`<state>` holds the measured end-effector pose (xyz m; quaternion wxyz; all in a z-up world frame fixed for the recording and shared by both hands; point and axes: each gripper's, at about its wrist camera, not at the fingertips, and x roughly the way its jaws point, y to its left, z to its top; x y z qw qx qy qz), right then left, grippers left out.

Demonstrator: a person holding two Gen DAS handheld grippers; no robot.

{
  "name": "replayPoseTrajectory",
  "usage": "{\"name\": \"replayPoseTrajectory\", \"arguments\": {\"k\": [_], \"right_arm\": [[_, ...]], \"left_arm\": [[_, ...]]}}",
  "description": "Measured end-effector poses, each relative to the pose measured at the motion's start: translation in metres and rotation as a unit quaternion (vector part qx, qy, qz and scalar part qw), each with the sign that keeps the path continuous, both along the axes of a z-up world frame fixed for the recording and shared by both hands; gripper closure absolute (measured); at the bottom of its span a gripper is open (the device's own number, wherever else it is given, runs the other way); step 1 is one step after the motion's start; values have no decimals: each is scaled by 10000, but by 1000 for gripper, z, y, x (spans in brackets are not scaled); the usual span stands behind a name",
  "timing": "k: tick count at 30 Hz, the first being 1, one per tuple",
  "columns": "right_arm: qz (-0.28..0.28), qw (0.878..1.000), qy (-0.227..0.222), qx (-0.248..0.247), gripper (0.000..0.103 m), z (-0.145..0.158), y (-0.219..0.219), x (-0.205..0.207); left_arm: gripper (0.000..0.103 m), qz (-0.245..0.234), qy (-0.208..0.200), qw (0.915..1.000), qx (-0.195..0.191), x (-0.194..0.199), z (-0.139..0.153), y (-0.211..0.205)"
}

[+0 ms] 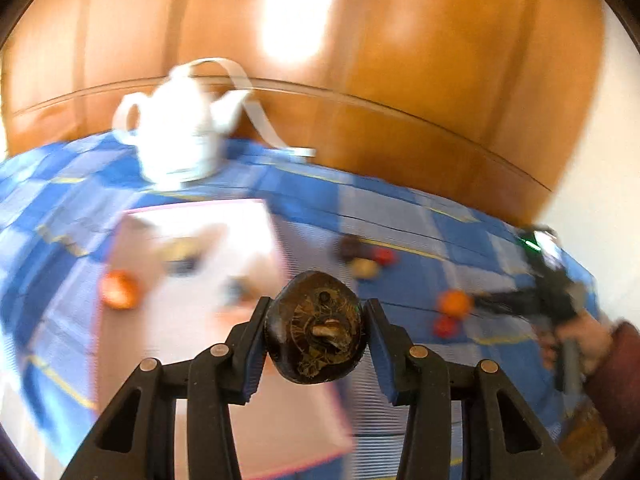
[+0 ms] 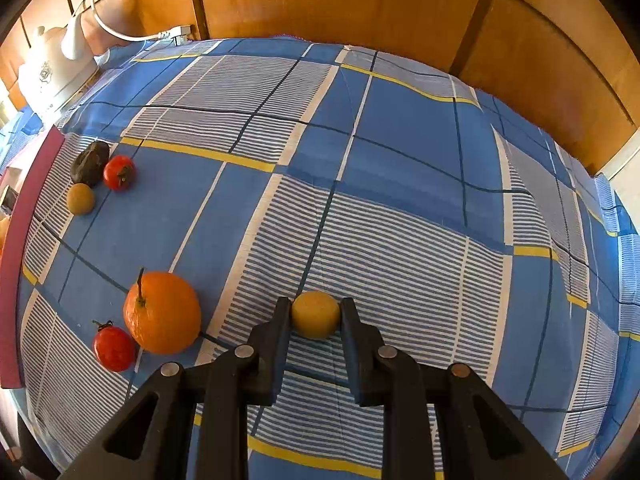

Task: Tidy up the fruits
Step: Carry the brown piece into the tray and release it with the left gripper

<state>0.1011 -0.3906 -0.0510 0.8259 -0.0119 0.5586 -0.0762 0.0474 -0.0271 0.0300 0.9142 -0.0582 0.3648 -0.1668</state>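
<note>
Left wrist view: the left gripper (image 1: 316, 330) is clamped on a dark fruit (image 1: 316, 328), stem end toward the lens, both pads pressing its flanks. It hangs above a pale tray (image 1: 256, 412) with a pink rim lying on the blue checked cloth (image 1: 400, 200), probably so the fruit can be set down there. The picture is blurred; an orange-red fruit (image 1: 119, 289) seems to rest by the tray's left edge. A white kettle (image 1: 180, 128) stands at the cloth's far left corner. At right, the right gripper (image 1: 480, 300) reaches toward loose fruit.

Right wrist view: the right gripper (image 2: 316, 314) holds its jaws against either side of a small yellow fruit (image 2: 316, 314) that seems to sit on the cloth near the near edge; the grip appears closed on it, ready for lifting. Just left lie an orange (image 2: 162, 312) and a red tomato (image 2: 114, 348), touching. Toward the left edge, beside the tray's rim (image 2: 24, 216), a dark fruit (image 2: 90, 162), a second tomato (image 2: 119, 172) and a small tan fruit (image 2: 80, 198) cluster together. These five remain unsorted, so the task looks early to midway.
</note>
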Motion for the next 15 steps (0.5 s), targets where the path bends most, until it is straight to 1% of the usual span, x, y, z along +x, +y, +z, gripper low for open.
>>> {"name": "replayPoseTrajectory", "arguments": {"k": [1,2,4,7,9,15], "right_arm": [[17,10000,-5,-21,79,0,1,0],[31,10000,-9,-43,79,0,2,-1],[47,10000,-14,-74,79,1,5,-1],[69,9999,-27,-116,79,1,7,-2],[70,9999,-32,-125,79,2,8,-2],[57,9999,-39,-137,79,3,8,-3]], "left_arm": [[57,237,26,9997,105,5,-3,15],[57,373,59,9991,214,7,-7,24],[57,700,230,9964,414,13,-17,46],[57,976,363,9928,586,17,-31,63],[57,1062,416,9911,688,19,-37,69],[57,1122,457,9891,832,23,-47,64]]}}
